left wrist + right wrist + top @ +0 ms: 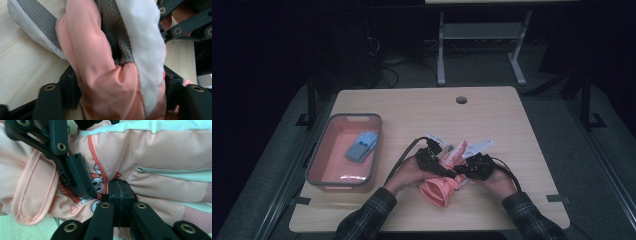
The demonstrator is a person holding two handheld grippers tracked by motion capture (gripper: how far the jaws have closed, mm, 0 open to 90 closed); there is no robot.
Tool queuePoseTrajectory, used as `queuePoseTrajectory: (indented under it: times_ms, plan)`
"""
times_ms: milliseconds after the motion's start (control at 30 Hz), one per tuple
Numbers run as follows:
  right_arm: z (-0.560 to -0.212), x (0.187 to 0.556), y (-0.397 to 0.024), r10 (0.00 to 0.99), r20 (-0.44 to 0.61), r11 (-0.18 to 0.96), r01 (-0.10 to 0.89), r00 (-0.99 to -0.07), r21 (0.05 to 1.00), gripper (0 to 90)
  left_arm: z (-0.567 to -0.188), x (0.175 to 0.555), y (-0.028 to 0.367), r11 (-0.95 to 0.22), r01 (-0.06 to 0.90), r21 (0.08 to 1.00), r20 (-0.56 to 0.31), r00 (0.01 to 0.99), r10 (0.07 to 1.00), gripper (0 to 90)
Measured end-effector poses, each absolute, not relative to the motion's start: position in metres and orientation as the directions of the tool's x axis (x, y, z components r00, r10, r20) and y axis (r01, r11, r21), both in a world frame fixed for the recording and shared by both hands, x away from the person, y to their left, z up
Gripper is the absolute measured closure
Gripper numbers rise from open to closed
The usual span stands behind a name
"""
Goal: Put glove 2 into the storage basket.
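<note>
Near the lower middle of the high view, a pink glove [443, 184] lies on the wooden surface [412, 110] between the person's two hands, its cuff bunched toward the bottom edge and its fingers pointing to the upper right. Left claw [447, 172] reaches in from the left side of the glove. Seen in the left gripper view, its two black jaws stand on either side of the glove [105, 82], which bulges between them in pink, white and grey mesh folds; both jaws touch the fabric, at a middling width. Right claw [462, 172] comes in from the right, and in the right gripper view its jaws are pressed tightly together, pinching a fold of the glove [150, 157] beside an orange seam and a small cartoon print. That view also has the left claw at its upper left, lying against the cuff. At the left of the high view, a grey-rimmed pink tray [377, 145] holds a blue glove [361, 146].
</note>
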State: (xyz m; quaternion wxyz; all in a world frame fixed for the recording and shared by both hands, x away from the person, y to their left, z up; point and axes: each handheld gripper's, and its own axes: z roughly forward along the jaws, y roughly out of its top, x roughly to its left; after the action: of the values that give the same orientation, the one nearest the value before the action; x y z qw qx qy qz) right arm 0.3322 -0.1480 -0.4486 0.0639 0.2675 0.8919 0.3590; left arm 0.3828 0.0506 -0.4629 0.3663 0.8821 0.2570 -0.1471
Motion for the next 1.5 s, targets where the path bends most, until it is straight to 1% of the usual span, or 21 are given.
queuePoseTrajectory:
  times_ms: [100, 133, 167, 300, 367, 433, 600, 667, 733, 767, 867, 900, 933, 1067, 1267, 1400, 1500]
  plan:
    - [-0.447, 0.333, -0.15, 0.529, 0.098, 0.582, 0.444, -0.843, 0.682, 90.0, -0.463, 0.384, 0.053, -0.597, 0.559, 0.575, -0.445, 0.827, 0.344, 43.5]
    - [-0.446, 0.334, -0.153, 0.524, 0.11, 0.573, 0.446, -0.844, 0.688, 90.0, -0.462, 0.384, 0.054, -0.603, 0.551, 0.577, -0.435, 0.832, 0.344, 43.5]
    - [-0.443, 0.334, -0.157, 0.521, 0.124, 0.559, 0.447, -0.845, 0.698, 90.0, -0.462, 0.383, 0.054, -0.602, 0.553, 0.576, -0.434, 0.831, 0.347, 48.2]
    - [-0.435, 0.33, -0.166, 0.524, 0.149, 0.525, 0.456, -0.838, 0.719, 79.7, -0.46, 0.382, 0.054, -0.602, 0.544, 0.584, -0.417, 0.838, 0.352, 55.4]
    - [-0.432, 0.327, -0.172, 0.54, 0.146, 0.503, 0.457, -0.829, 0.734, 71.6, -0.458, 0.382, 0.054, -0.611, 0.531, 0.587, -0.404, 0.847, 0.347, 58.6]
    - [-0.43, 0.324, -0.181, 0.56, 0.144, 0.474, 0.458, -0.816, 0.752, 60.7, -0.456, 0.381, 0.054, -0.609, 0.533, 0.587, -0.401, 0.845, 0.354, 60.8]
    - [-0.428, 0.317, -0.208, 0.656, 0.1, 0.417, 0.47, -0.748, 0.778, 39.2, -0.448, 0.379, 0.057, -0.608, 0.52, 0.6, -0.387, 0.853, 0.349, 63.1]
    - [-0.433, 0.317, -0.218, 0.7, 0.086, 0.406, 0.495, -0.709, 0.768, 33.3, -0.443, 0.377, 0.059, -0.604, 0.521, 0.603, -0.38, 0.854, 0.356, 63.3]
    - [-0.441, 0.319, -0.226, 0.73, 0.08, 0.404, 0.524, -0.678, 0.75, 30.3, -0.437, 0.378, 0.064, -0.587, 0.528, 0.614, -0.382, 0.849, 0.364, 63.4]
    - [-0.449, 0.323, -0.23, 0.754, 0.074, 0.409, 0.554, -0.653, 0.725, 26.9, -0.437, 0.378, 0.064, -0.587, 0.528, 0.614, -0.382, 0.849, 0.364, 63.4]
    - [-0.46, 0.331, -0.234, 0.782, 0.071, 0.409, 0.595, -0.62, 0.692, 24.5, -0.43, 0.378, 0.07, -0.58, 0.526, 0.623, -0.371, 0.851, 0.372, 63.4]
    - [-0.46, 0.331, -0.234, 0.782, 0.071, 0.409, 0.595, -0.62, 0.692, 24.5, -0.43, 0.378, 0.07, -0.58, 0.526, 0.623, -0.371, 0.851, 0.372, 63.4]
    - [-0.466, 0.335, -0.235, 0.799, 0.061, 0.406, 0.611, -0.599, 0.679, 22.5, -0.427, 0.378, 0.073, -0.578, 0.523, 0.626, -0.367, 0.852, 0.373, 63.4]
    - [-0.472, 0.338, -0.236, 0.814, 0.038, 0.405, 0.613, -0.579, 0.679, 19.7, -0.42, 0.376, 0.077, -0.569, 0.514, 0.642, -0.354, 0.857, 0.375, 63.4]
    - [-0.477, 0.339, -0.236, 0.821, 0.033, 0.394, 0.608, -0.57, 0.689, 18.0, -0.413, 0.375, 0.079, -0.563, 0.508, 0.652, -0.347, 0.86, 0.374, 63.7]
    - [-0.482, 0.341, -0.237, 0.83, 0.036, 0.368, 0.594, -0.557, 0.716, 8.3, -0.403, 0.373, 0.082, -0.558, 0.501, 0.661, -0.334, 0.863, 0.38, 63.8]
    - [-0.483, 0.342, -0.236, 0.833, 0.042, 0.364, 0.604, -0.551, 0.709, 7.2, -0.395, 0.373, 0.086, -0.556, 0.498, 0.666, -0.321, 0.864, 0.388, 63.8]
